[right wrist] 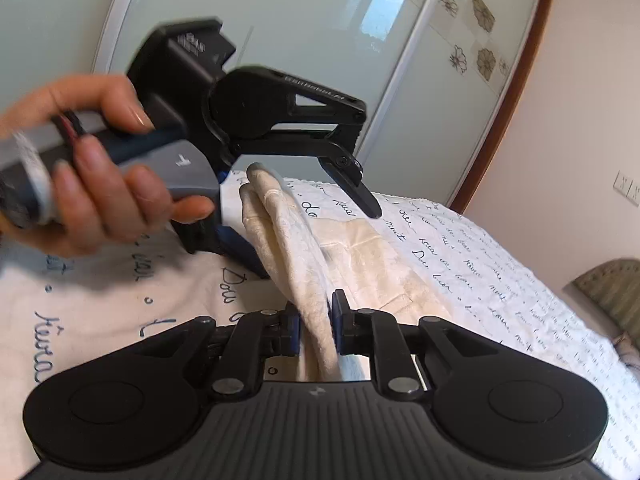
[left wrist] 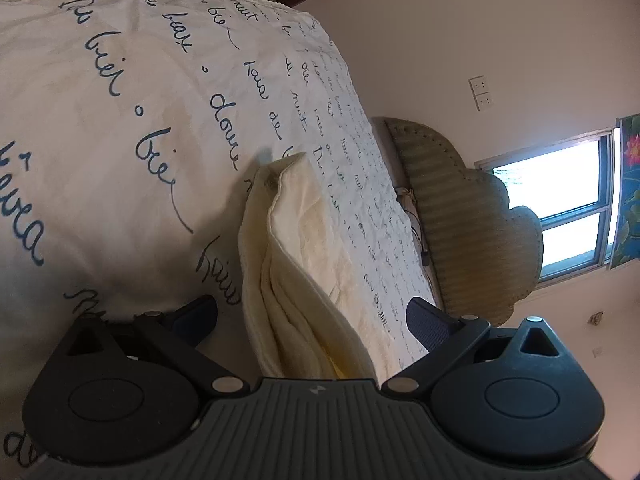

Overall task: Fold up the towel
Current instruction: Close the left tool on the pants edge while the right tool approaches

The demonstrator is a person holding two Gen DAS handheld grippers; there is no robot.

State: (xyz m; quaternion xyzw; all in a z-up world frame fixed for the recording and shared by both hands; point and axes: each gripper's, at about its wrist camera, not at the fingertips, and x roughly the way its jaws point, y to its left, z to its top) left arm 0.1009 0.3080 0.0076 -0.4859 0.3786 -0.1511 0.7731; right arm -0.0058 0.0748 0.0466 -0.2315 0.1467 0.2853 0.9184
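A cream towel (left wrist: 296, 264) lies bunched in folds on a white bedspread with blue handwriting (left wrist: 120, 140). In the left wrist view my left gripper (left wrist: 310, 306) is open, with a ridge of the towel running between its spread fingers. In the right wrist view my right gripper (right wrist: 316, 328) is shut on a fold of the towel (right wrist: 304, 248), which rises from its pads. A hand (right wrist: 92, 200) holds the left gripper (right wrist: 316, 242) just beyond, its jaws wide apart around the same ridge, one finger (right wrist: 360, 192) above the cloth.
The bedspread (right wrist: 500, 280) covers the bed out to its right edge. A greenish padded headboard (left wrist: 460, 220) stands at the bed's end beside a window (left wrist: 560, 216). Frosted sliding wardrobe doors (right wrist: 320, 20) and a plain wall with sockets (left wrist: 482, 94) lie behind.
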